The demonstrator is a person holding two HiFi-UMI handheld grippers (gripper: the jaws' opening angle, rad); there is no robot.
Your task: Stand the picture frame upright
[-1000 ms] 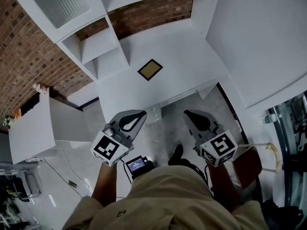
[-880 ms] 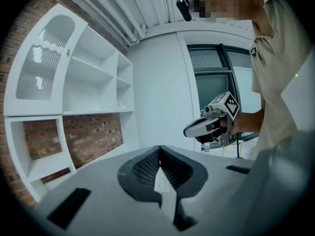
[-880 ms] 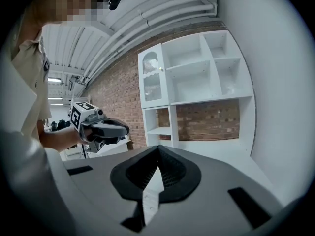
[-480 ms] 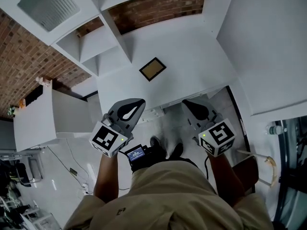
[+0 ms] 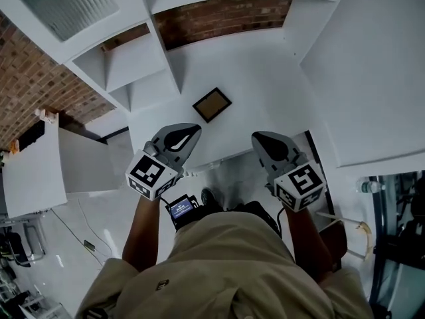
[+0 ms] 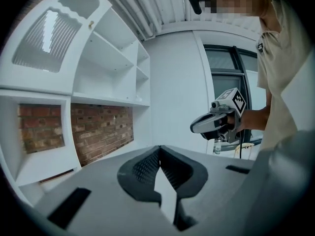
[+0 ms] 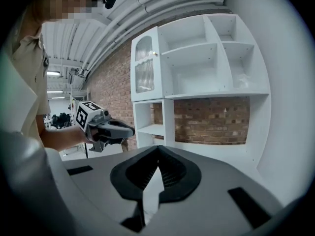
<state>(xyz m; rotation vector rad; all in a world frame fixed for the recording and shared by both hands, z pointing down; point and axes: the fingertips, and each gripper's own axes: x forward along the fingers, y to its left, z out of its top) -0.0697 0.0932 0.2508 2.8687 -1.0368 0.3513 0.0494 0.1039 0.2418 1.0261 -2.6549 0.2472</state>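
Note:
The picture frame point(image 5: 212, 104), dark-edged with a brownish centre, lies flat on the white desk point(image 5: 265, 92) in the head view. Neither gripper view shows it. My left gripper point(image 5: 188, 131) is over the desk's near edge, just short of the frame and slightly left of it, jaws closed with nothing between them. My right gripper point(image 5: 259, 137) hovers at the desk's near edge to the frame's right, also shut and empty. In the left gripper view the jaws point(image 6: 158, 148) meet at the tips, as they do in the right gripper view point(image 7: 158, 147).
A white shelf unit point(image 5: 126, 65) with a brick back wall point(image 5: 226, 15) stands behind and left of the desk. A white wall panel point(image 5: 372, 72) closes the right side. A low white cabinet point(image 5: 40, 171) stands at the left, a chair point(image 5: 335, 234) at the lower right.
Both grippers have moved forward from over the floor to the desk's near edge. The frame now sits closer to their tips. Both jaws stayed closed.

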